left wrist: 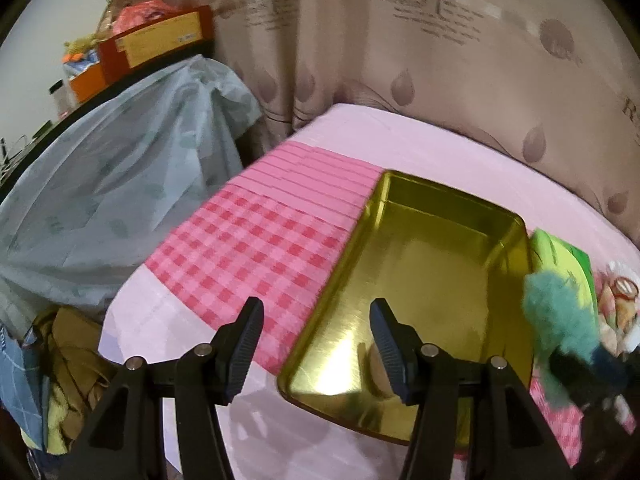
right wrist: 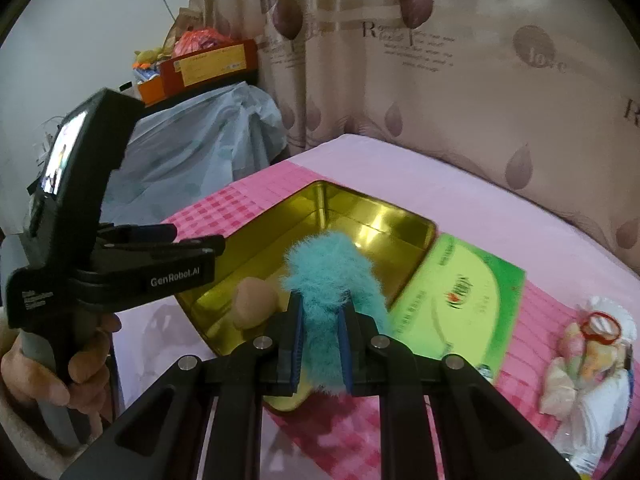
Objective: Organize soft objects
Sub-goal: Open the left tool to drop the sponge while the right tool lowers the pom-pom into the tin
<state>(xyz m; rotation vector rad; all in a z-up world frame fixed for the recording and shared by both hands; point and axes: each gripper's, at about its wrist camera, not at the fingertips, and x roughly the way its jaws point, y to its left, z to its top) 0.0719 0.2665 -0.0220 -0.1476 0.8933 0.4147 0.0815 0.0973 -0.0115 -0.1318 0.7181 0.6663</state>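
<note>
Two handheld grippers work above a bed covered in a pink sheet [left wrist: 420, 136]. The right gripper [right wrist: 322, 354] has its fingers pressed together on a fluffy teal toy [right wrist: 332, 272], which sticks up and forward from between them. It hangs above the near edge of a shiny gold tin tray [right wrist: 280, 236]. A small beige soft object [right wrist: 252, 306] lies inside the tray, near its front corner, just left of the teal toy. In the left wrist view the same teal toy [left wrist: 556, 312] appears blurred at the right edge. The left gripper [left wrist: 316, 346] has its fingers spread apart with nothing between them, hovering over the tray's [left wrist: 440, 248] left rim and a pink checked cloth [left wrist: 256, 248]. A green tin lid [right wrist: 460, 292] lies flat just right of the tray. Further right on the checked cloth sits a pale bundle with a red ring [right wrist: 592, 344]. Behind the bed hangs a beige curtain [right wrist: 460, 92] printed with drop shapes.
</note>
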